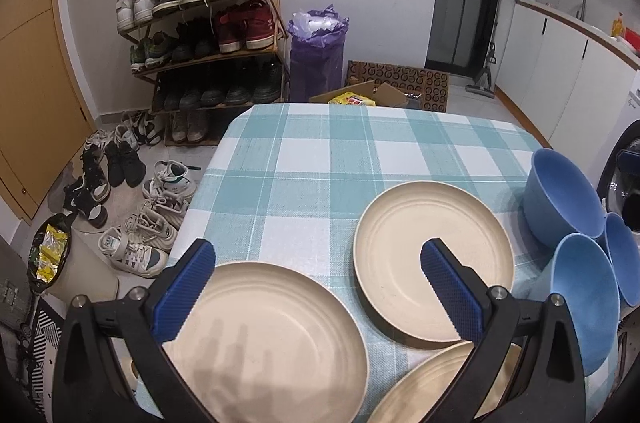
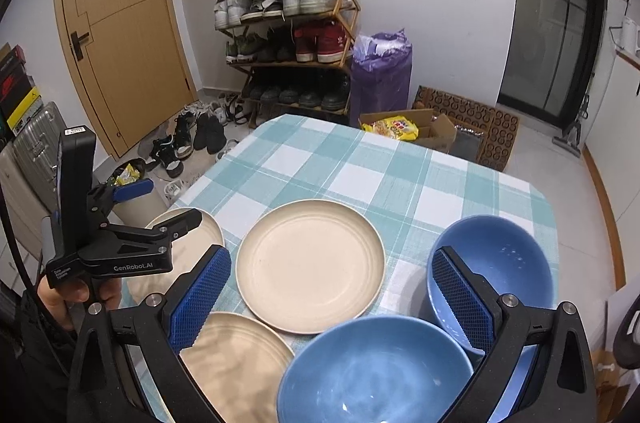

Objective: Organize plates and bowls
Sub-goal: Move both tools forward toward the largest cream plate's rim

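Three round cream matte plates [image 2: 310,265] and three blue bowls [image 2: 376,371] lie apart on the checked tablecloth [image 2: 360,167]; left gripper [image 1: 316,287] and right gripper [image 2: 332,303] both gape wide, empty; plates judged light, stiff, shallow-rimmed; pinch at rim edge.

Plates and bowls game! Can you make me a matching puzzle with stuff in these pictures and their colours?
Things:
1. plates
2. bowls
3. tablecloth
4. door

Colours:
A. teal and white checks
B. blue
C. tan wood
D. cream

Pairs: 1-D, 2-B, 3-A, 4-C
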Demonstrator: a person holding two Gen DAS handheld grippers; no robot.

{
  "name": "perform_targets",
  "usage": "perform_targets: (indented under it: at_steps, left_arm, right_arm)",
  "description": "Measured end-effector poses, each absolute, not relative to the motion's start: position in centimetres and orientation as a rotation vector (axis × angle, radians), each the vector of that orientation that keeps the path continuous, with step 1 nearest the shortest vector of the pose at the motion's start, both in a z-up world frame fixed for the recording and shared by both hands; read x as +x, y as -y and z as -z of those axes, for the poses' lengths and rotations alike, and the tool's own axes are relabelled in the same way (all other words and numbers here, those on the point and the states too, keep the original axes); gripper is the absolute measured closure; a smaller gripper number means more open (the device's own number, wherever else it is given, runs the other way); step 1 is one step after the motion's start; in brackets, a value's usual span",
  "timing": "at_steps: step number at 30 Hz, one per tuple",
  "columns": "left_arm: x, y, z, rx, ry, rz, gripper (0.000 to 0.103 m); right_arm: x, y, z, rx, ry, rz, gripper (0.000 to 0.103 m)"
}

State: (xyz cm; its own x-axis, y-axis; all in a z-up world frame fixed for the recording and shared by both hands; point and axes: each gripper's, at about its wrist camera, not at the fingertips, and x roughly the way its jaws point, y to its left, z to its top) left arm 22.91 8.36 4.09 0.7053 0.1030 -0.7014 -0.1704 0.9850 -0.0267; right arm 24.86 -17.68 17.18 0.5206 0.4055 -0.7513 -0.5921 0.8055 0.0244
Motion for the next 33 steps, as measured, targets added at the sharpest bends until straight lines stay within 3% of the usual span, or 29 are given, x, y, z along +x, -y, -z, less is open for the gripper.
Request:
perform_targets:
  at_steps: [33]
  left_arm:
    - [30.1, -8.6, 1.1, -0.039, -0.936, -0.108, 0.000]
  right_arm:
    - [31.5, 13.6, -9.1, -0.360, -1.087, -0.574, 0.001]
